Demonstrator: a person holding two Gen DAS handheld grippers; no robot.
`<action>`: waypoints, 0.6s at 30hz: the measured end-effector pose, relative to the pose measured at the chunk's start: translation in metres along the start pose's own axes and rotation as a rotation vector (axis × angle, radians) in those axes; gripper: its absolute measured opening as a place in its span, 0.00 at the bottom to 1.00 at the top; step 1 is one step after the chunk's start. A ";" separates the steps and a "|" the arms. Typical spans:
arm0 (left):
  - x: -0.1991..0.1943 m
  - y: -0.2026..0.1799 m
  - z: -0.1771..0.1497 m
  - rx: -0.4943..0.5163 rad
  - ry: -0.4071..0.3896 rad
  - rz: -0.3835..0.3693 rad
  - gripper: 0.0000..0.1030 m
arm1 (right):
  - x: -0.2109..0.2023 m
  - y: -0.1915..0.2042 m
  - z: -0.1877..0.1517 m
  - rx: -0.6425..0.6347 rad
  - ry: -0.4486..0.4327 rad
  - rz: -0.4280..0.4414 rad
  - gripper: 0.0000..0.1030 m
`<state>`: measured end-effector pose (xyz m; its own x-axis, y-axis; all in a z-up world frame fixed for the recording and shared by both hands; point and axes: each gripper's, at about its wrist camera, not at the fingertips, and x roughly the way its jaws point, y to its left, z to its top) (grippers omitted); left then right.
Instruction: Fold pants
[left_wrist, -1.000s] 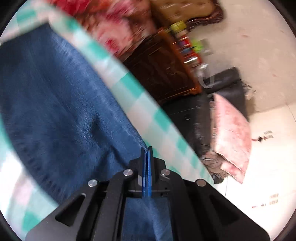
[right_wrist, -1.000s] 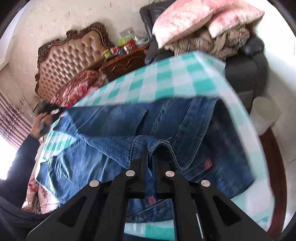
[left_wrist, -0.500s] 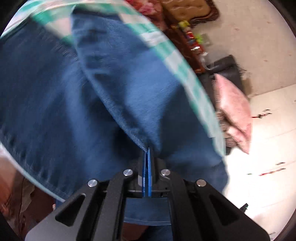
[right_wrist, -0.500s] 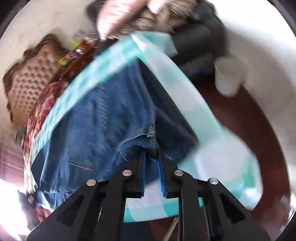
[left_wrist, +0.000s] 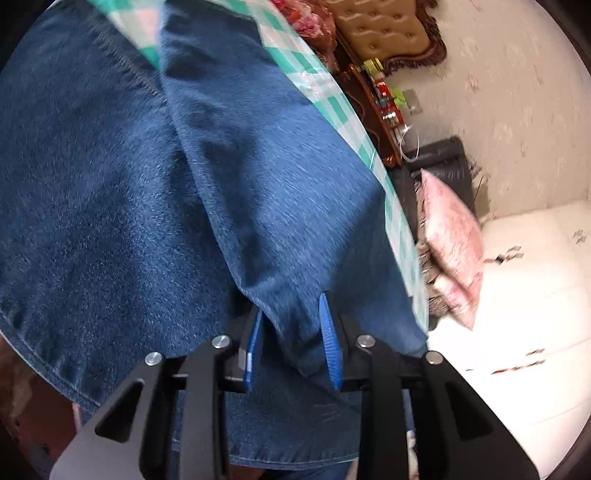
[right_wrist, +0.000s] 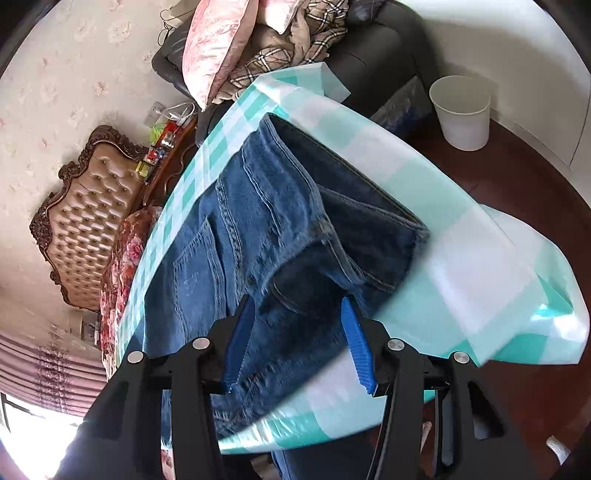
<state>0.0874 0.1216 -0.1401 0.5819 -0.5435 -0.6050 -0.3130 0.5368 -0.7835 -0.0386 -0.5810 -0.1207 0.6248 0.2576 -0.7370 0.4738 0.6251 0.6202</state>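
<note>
Blue denim pants (right_wrist: 266, 236) lie folded lengthwise on a table with a teal-and-white checked cloth (right_wrist: 436, 206). In the left wrist view the pant legs (left_wrist: 155, 192) fill most of the frame, one laid over the other. My left gripper (left_wrist: 291, 343) is open, its blue pads on either side of a denim edge without pinching it. My right gripper (right_wrist: 299, 339) is open just above the waistband end, with denim between its spread pads.
A dark sofa (right_wrist: 373, 48) with pink pillows (right_wrist: 214, 48) and a plaid blanket stands beyond the table. A white bin (right_wrist: 461, 110) stands on the dark floor to the right. A tufted headboard (right_wrist: 88, 218) and a cluttered wooden nightstand (left_wrist: 376, 107) are at the wall.
Both grippers were shut on the denim and have opened, letting it go. The pants now lie folded on the cloth, one leg over the other.
</note>
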 end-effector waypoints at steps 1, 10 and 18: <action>-0.001 0.002 0.003 -0.011 -0.005 -0.007 0.34 | 0.002 0.002 0.001 -0.003 -0.002 0.004 0.48; 0.003 0.026 0.037 -0.116 -0.036 -0.047 0.05 | 0.014 0.021 0.009 -0.076 -0.016 -0.115 0.15; -0.086 -0.061 0.010 0.168 -0.232 0.116 0.02 | -0.052 0.070 0.028 -0.199 -0.167 -0.102 0.10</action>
<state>0.0641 0.1424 -0.0388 0.7116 -0.3211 -0.6249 -0.2701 0.6961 -0.6652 -0.0206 -0.5711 -0.0309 0.6816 0.0718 -0.7282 0.4182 0.7784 0.4682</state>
